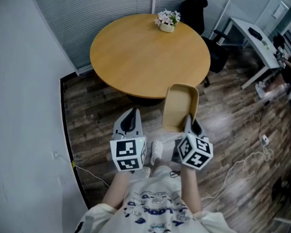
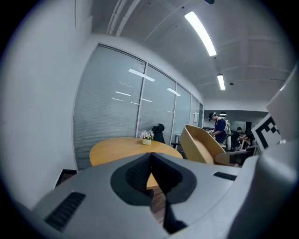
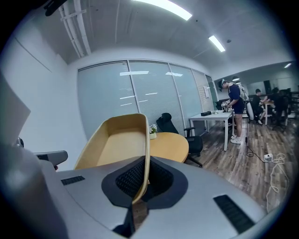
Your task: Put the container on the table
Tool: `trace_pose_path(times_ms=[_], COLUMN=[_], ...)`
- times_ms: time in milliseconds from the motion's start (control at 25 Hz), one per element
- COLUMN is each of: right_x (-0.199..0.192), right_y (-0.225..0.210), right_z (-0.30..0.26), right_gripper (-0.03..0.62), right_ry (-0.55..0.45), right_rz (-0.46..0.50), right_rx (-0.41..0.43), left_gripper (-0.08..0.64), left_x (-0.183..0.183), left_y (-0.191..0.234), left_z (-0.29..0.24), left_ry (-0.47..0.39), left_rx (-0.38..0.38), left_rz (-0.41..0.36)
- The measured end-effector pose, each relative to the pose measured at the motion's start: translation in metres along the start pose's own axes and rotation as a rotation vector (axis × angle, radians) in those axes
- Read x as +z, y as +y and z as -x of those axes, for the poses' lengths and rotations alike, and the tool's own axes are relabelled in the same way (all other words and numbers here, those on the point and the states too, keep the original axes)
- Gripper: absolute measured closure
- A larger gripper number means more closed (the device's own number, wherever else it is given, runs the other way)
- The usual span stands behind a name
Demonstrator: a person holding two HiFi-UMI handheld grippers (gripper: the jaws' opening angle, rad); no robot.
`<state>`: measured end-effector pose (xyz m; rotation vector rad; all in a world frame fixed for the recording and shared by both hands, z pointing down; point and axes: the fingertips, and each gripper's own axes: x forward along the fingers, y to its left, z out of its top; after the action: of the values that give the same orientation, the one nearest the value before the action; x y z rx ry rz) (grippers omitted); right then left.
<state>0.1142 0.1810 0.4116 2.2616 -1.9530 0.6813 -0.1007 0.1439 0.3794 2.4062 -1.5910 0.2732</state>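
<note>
A tan rectangular container [image 1: 180, 106] hangs in the air just short of the round wooden table's [image 1: 138, 59] near edge. My right gripper [image 1: 188, 125] is shut on its near rim, and in the right gripper view the container's [image 3: 119, 144] thin wall passes between the jaws [image 3: 140, 184]. My left gripper [image 1: 130, 121] hovers beside it to the left, shut with nothing in it. The left gripper view shows the jaws closed [image 2: 150, 175], with the container [image 2: 201, 145] to the right and the table [image 2: 126, 148] ahead.
A small pot of flowers [image 1: 167, 20] stands at the table's far edge. A black office chair [image 1: 194, 11] is behind the table, and a white desk [image 1: 254, 44] at the right. Cables [image 1: 245, 165] lie on the wood floor. A grey wall [image 1: 24, 107] runs along the left.
</note>
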Motion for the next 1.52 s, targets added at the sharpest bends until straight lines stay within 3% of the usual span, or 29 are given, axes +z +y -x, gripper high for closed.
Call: trace_pose_path(times_ms=[720, 1520], right_x=[0.093, 0.097], right_y=[-0.032, -0.036], right_z=[-0.167, -0.282], right_gripper=[0.586, 0.586], right_ry=[0.004, 0.097], right_rz=[0.033, 0.010], right_rx=[0.102, 0.111], left_gripper=[0.557, 0.555], left_x=[0.058, 0.055], left_y=[-0.008, 0.017], left_z=[-0.154, -0.261], left_ry=[-0.017, 0.072], left_rx=[0.095, 0.122], left_rz=[0.019, 0.056])
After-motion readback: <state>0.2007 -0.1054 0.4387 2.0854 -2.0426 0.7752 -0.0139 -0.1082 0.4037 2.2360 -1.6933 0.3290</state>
